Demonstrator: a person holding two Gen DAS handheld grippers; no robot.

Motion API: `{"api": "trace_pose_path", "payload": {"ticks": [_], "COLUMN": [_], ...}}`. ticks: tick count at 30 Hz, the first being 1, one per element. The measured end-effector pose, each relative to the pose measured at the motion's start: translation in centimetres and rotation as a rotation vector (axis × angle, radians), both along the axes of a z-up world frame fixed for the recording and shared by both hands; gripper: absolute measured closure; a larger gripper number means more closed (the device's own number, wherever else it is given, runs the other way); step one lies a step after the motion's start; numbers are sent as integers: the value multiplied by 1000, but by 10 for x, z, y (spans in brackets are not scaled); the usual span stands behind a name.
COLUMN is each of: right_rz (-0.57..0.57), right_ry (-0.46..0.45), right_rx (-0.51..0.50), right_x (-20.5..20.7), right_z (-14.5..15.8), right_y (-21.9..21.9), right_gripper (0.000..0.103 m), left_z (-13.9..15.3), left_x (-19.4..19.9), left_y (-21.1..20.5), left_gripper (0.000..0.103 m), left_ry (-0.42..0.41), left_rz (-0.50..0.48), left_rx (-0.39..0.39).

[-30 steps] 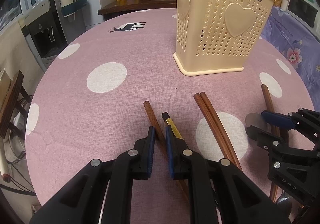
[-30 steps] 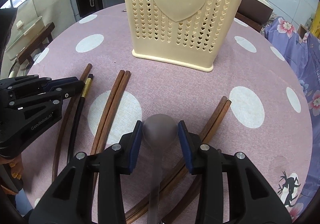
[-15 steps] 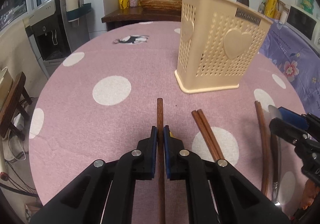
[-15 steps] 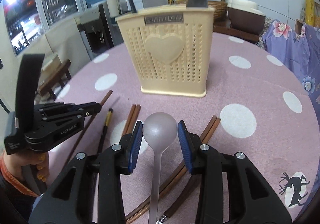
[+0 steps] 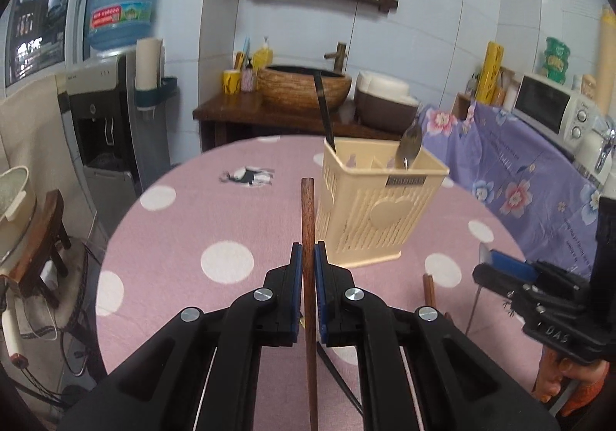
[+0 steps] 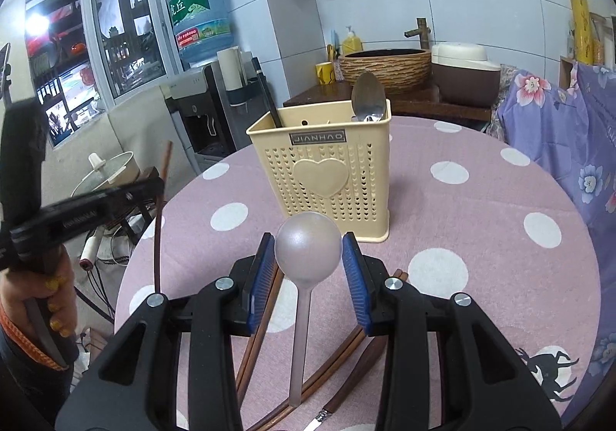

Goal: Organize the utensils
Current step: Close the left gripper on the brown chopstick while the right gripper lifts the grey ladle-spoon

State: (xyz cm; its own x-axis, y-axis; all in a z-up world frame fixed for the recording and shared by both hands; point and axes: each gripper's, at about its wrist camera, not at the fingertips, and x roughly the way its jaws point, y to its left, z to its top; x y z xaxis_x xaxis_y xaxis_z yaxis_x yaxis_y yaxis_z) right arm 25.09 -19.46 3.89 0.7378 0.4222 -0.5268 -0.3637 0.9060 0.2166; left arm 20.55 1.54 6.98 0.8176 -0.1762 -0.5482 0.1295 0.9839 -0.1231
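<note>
Chopstick [image 5: 308, 238] clamped upright in left gripper [image 5: 308, 288], raised off the table [image 5: 173, 238]; holder [image 5: 369, 215] just right, clear cloth between. Right view: spoon [image 6: 308, 250] bowl pinched by right gripper [image 6: 308, 277], facing holder [image 6: 323, 176], open cloth around.

Both wrist views raised above table [image 5: 184, 238], sharing utensil basket [image 6: 327, 176].

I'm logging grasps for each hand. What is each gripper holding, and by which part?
The left gripper clamps a brown wooden chopstick partway along its shaft. The right gripper grips a grey metal spoon across its bowl, handle trailing back.
</note>
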Motion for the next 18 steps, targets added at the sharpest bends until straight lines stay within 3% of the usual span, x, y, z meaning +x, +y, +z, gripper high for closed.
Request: {"api": "trace_pose_path", "payload": {"ticks": [8,18], "right_rz": [-4,-8], "right_ry": [-59,-62], "right_rx": [-2,6], "right_x": [-8,-5], "right_z": [10,10], "right_y": [5,7], "right_gripper": [66,66], "left_z": [12,18], "left_x": [-2,-7], "left_y": [15,21], "left_gripper": [96,96], "left_ry": [-43,-69], "left_rz": [30,33], "left_rx": [-47,-65]}}
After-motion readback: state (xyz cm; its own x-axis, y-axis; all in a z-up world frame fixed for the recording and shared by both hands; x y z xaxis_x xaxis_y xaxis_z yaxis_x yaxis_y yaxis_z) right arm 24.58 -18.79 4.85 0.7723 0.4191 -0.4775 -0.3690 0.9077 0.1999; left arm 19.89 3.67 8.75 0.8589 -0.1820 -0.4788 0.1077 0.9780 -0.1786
